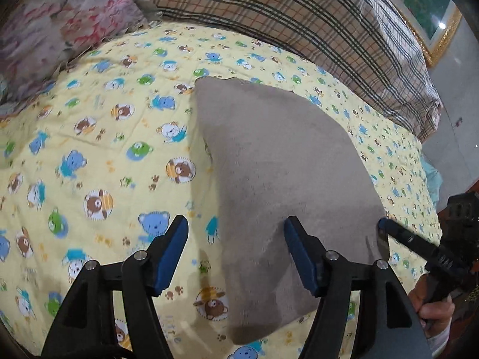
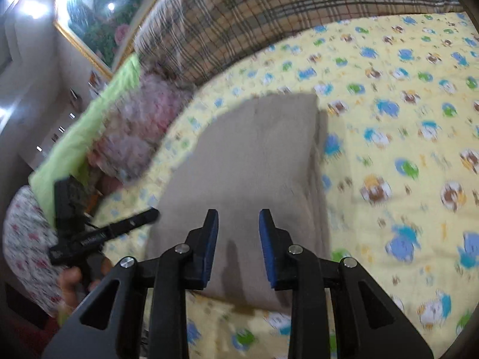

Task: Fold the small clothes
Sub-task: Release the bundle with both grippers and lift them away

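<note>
A grey-beige folded cloth (image 1: 278, 161) lies flat on the yellow bear-print quilt (image 1: 89, 155); it also shows in the right wrist view (image 2: 248, 161). My left gripper (image 1: 236, 224) is open and empty, its right finger over the cloth's near left part and its left finger over the quilt. My right gripper (image 2: 239, 217) is open and empty, hovering over the cloth's near edge. The right gripper also shows at the cloth's right edge in the left wrist view (image 1: 386, 224). The left gripper shows at the left in the right wrist view (image 2: 149, 214).
A plaid blanket (image 1: 314, 21) runs along the far side of the quilt. A floral pillow (image 1: 60, 27) lies at the far left, and a green pillow (image 2: 86, 125) beside it. A framed picture (image 2: 98, 9) hangs on the wall behind.
</note>
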A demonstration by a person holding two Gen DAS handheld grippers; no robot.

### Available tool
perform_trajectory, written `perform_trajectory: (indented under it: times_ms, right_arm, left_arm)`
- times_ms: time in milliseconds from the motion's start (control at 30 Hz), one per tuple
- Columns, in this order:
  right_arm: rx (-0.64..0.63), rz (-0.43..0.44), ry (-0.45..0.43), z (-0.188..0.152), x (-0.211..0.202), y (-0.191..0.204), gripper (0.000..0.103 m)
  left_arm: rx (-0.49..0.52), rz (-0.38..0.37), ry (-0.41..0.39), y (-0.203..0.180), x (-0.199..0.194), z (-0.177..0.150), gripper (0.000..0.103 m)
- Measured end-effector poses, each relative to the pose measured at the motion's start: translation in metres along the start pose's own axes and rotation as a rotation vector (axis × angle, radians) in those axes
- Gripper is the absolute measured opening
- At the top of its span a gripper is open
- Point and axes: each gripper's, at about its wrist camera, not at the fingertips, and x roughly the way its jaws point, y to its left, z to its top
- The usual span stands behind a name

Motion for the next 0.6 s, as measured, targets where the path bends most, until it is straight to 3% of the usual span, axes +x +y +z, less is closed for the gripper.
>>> perform_trajectory:
  times_ms: [133,233,333,600]
  right_arm:
    - [0.019,-0.069,0.041,-0.020,0.007,-0.012,0.029]
    - [0.027,-0.070,0.063,-0.031,0.013,-0.019,0.029]
    - [-0.035,-0.108,0.059,-0.036,0.014,-0.013,0.029]
    - [-0.042,-0.119,0.028,-0.042,-0.003,-0.010,0.029]
  left_arm:
    - [-0.018,0.005,0.010,0.007,0.008,-0.007,0.074]
    - [-0.036,-0.006,0.034,0.012,0.018,-0.011,0.074]
    - [-0.041,-0.001,0.033,0.016,0.022,-0.015,0.080]
    - [-0.005,0.036,0.005,0.008,0.002,-0.030,0.079]
